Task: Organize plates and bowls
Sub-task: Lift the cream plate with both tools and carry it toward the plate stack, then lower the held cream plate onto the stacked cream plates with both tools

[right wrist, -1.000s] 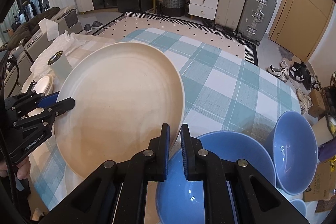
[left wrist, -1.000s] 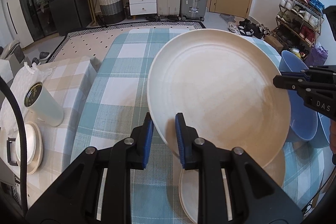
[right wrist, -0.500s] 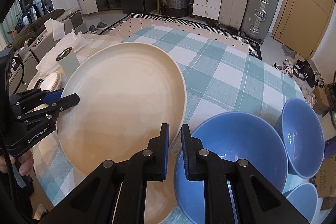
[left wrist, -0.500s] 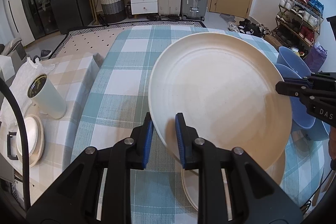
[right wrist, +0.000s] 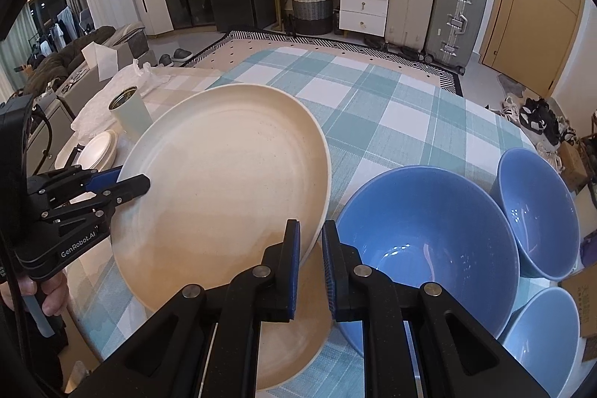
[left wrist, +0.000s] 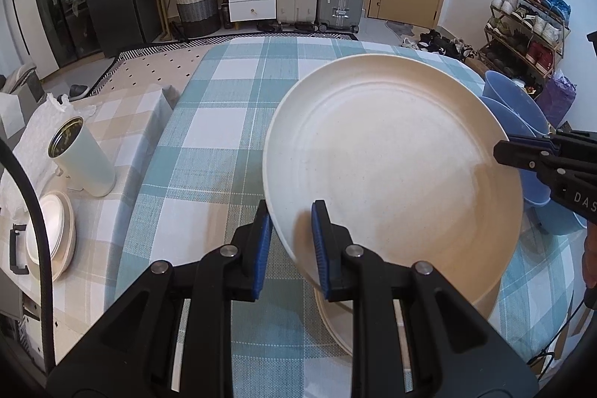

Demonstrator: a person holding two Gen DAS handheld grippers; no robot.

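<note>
Left wrist view: the left gripper (left wrist: pixel 289 241) clamps the cream plate's (left wrist: pixel 391 174) lower-left rim. The right gripper (right wrist: pixel 310 250) pinches its opposite edge, beside a blue bowl (right wrist: pixel 429 241) at lower right.

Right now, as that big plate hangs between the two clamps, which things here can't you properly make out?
- Second cream plate on the table: mostly hidden under the held plate and gripper fingers, both views.
- Nearest blue bowl: cut off by the right wrist view's edge.
- Inside of the white cup: too dark and small, left wrist view.
- Left gripper and right gripper: their pads' contact with the rim is hidden.
</note>
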